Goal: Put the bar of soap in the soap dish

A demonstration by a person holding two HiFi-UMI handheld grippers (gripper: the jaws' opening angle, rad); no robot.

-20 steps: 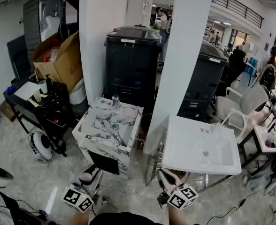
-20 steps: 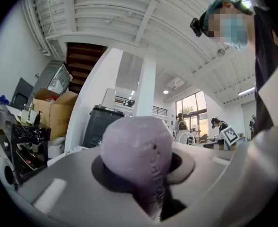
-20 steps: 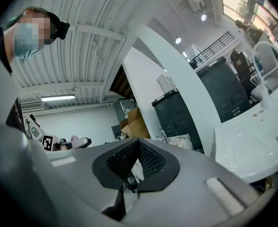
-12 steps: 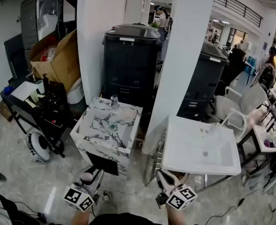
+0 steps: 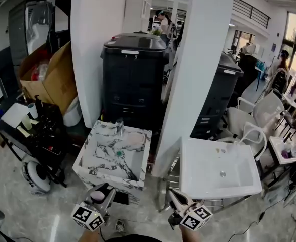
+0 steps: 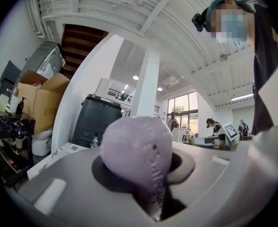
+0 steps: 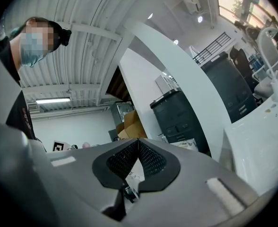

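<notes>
1 white pillar point(image 5: 193, 74) between marble sink point(image 5: 101, 161), white sink point(image 5: 203, 178), soap bar point(image 6: 136, 150) held

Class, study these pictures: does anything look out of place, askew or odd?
Yes. Two washbasins stand on the floor of an office hall: a marble sink left of the white pillar, a white sink right of it, turned at different angles.

The grey left gripper point(image 5: 103, 190) and right gripper point(image 5: 173, 194) have black ribbed pads point(image 7: 152, 162). Each bears a cube point(image 5: 87, 217) with black-and-white square markers. The person wears a black top point(image 6: 264, 74).
</notes>
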